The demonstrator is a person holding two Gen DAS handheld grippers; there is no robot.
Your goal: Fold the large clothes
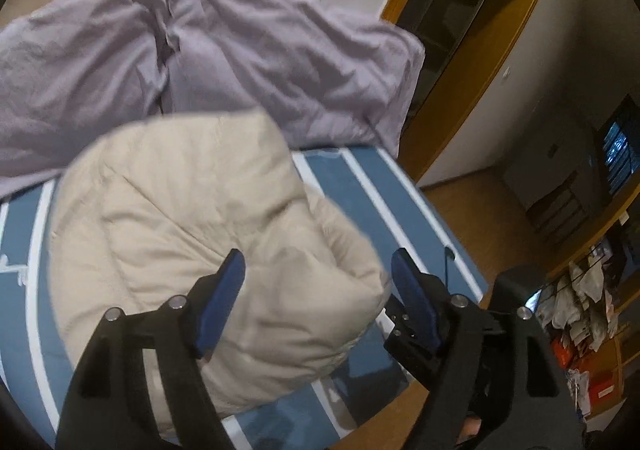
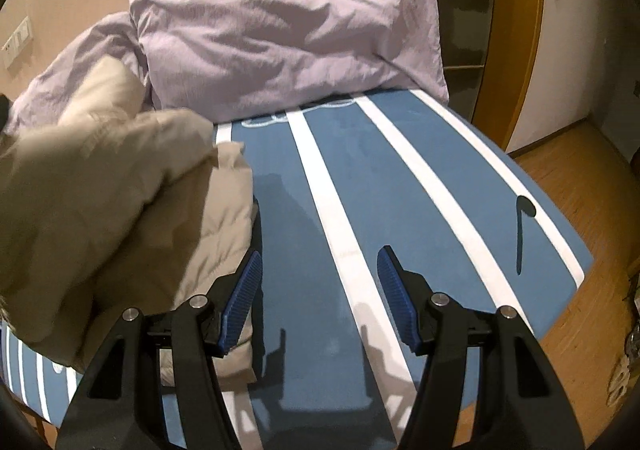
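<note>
A beige padded jacket (image 1: pixel 180 218) lies bunched on a blue bed cover with white stripes (image 1: pixel 360 186). My left gripper (image 1: pixel 318 256) stands open just above it. A rounded fold of the jacket sits between the blue pads (image 1: pixel 224 290), and the right pad is clear of the cloth. In the right wrist view the jacket (image 2: pixel 100 190) fills the left side in a heap. My right gripper (image 2: pixel 320 253) is open over the bare striped cover (image 2: pixel 360 170), with nothing between its fingers. Its left finger is close beside the jacket's edge.
Two lilac pillows (image 2: pixel 280 30) lean at the head of the bed, against the wall. The bed's right edge drops to a wooden floor (image 2: pixel 580 190). A wooden door frame (image 1: pixel 472 50) stands beyond. Cluttered shelves (image 1: pixel 580 310) are at the far right.
</note>
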